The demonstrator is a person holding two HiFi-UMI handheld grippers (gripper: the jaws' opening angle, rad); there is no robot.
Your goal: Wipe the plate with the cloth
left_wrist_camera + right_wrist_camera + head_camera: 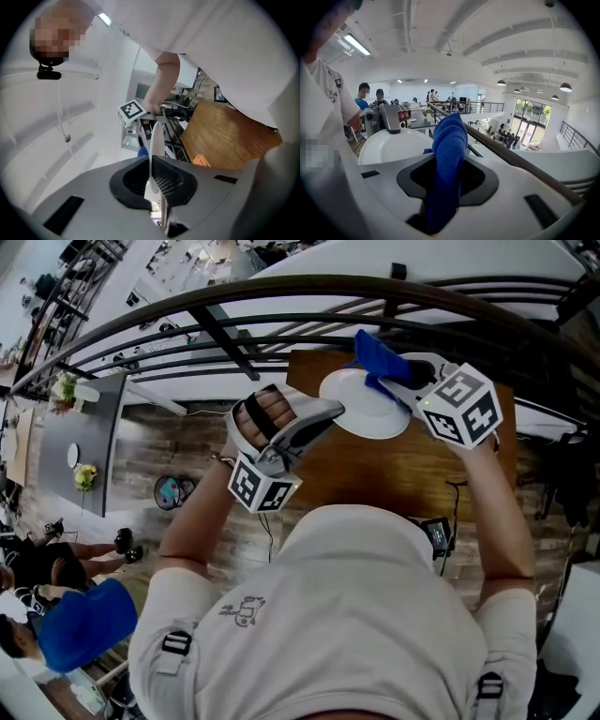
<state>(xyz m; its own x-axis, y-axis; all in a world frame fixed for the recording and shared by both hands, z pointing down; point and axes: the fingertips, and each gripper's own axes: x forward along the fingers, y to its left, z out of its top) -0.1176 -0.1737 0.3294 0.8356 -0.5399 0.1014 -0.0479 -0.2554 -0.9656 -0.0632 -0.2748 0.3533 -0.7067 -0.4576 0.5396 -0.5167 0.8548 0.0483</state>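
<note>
The left tool (330,414) clamps the white plate (361,409) at its 9 o'clock rim. The right tool (403,381) clamps the blue cloth (377,354), which overlaps the plate rim at 1 o'clock.

Bright multi-level atrium hall: mezzanine railing (511,157), pendant lamps (566,87), glazed entrance (527,129), people (506,137) below.

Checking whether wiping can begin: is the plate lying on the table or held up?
Held up: the left gripper clamps the plate by its rim, clear of the table; the right gripper grips the cloth.
</note>
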